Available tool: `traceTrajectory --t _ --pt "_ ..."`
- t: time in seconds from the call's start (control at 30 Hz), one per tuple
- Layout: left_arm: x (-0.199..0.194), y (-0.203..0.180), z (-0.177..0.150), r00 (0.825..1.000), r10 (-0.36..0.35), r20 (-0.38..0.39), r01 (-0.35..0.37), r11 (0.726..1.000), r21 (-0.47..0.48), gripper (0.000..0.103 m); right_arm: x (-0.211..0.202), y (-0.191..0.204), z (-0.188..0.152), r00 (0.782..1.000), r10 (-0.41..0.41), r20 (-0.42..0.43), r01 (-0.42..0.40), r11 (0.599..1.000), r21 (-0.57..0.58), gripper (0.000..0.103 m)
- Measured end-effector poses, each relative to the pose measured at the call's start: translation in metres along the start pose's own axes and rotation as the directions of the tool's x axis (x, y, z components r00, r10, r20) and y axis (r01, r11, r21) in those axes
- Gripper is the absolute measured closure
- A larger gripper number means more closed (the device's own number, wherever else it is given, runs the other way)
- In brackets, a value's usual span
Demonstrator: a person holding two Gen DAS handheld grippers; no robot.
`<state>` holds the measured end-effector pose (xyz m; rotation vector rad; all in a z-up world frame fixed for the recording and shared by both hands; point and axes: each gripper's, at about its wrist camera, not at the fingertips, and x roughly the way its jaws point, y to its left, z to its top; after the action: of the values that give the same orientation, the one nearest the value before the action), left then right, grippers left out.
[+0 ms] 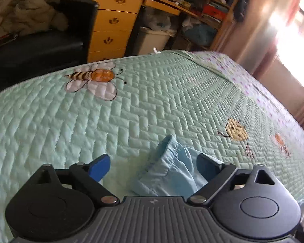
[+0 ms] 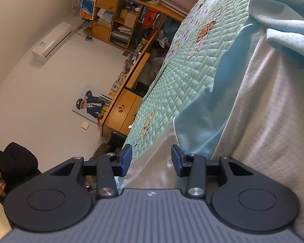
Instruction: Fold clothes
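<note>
Item: light-blue garment [image 1: 172,172] lies lengthwise between my wide-open, empty left gripper [image 1: 153,167]; right gripper [image 2: 151,160] half-open, nothing clamped.

On the quilt [image 1: 152,93] a bunched garment [image 1: 172,170] lies at six o'clock, between the left gripper's [image 1: 154,168] spread fingers. The bee patch [image 1: 93,79] sits at eleven, the chest of drawers [image 1: 113,22] behind it at twelve, shelves [image 1: 204,6] at one.
</note>
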<state>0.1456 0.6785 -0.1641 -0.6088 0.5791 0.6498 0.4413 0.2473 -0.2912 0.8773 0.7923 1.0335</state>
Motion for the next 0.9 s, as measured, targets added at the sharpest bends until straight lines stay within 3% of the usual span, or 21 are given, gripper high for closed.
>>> traceTrajectory --t 0.13,0.37,0.4,0.5,0.7,0.8,0.9 --pt "0.008 0.000 0.004 0.995 -0.083 -0.049 0.084 0.996 0.017 0.031 0.000 -0.001 0.000 1.000 0.002 -0.002 -0.002 1.000 0.001 0.058" --pt "0.016 -0.011 0.002 0.985 -0.146 -0.089 0.155 0.982 0.105 0.042 -0.004 0.000 -0.003 1.000 0.002 -0.002 -0.002 1.000 0.001 0.058" --pt "0.017 -0.014 0.002 0.985 -0.144 -0.092 0.155 0.980 0.127 0.049 -0.005 0.000 -0.004 1.000 0.002 -0.002 -0.002 1.000 0.001 0.058" --pt "0.022 -0.021 0.002 0.986 -0.130 -0.106 0.148 0.971 0.187 0.084 -0.004 -0.001 -0.004 1.000 0.002 -0.002 -0.002 1.000 0.001 0.058" --pt "0.031 -0.029 0.002 0.989 -0.053 -0.139 0.090 0.958 0.274 0.084 -0.005 0.000 -0.005 1.000 0.002 -0.002 -0.002 1.000 0.001 0.058" --pt "0.025 -0.031 -0.001 0.993 0.016 -0.121 0.028 0.935 0.352 0.099 -0.005 0.001 -0.005 1.000 0.003 -0.001 -0.003 1.000 0.002 0.058" --pt "0.011 -0.029 0.000 0.992 -0.020 -0.127 0.069 0.918 0.390 0.101 -0.005 0.001 -0.005 1.000 0.004 -0.002 -0.004 1.000 0.003 0.058"
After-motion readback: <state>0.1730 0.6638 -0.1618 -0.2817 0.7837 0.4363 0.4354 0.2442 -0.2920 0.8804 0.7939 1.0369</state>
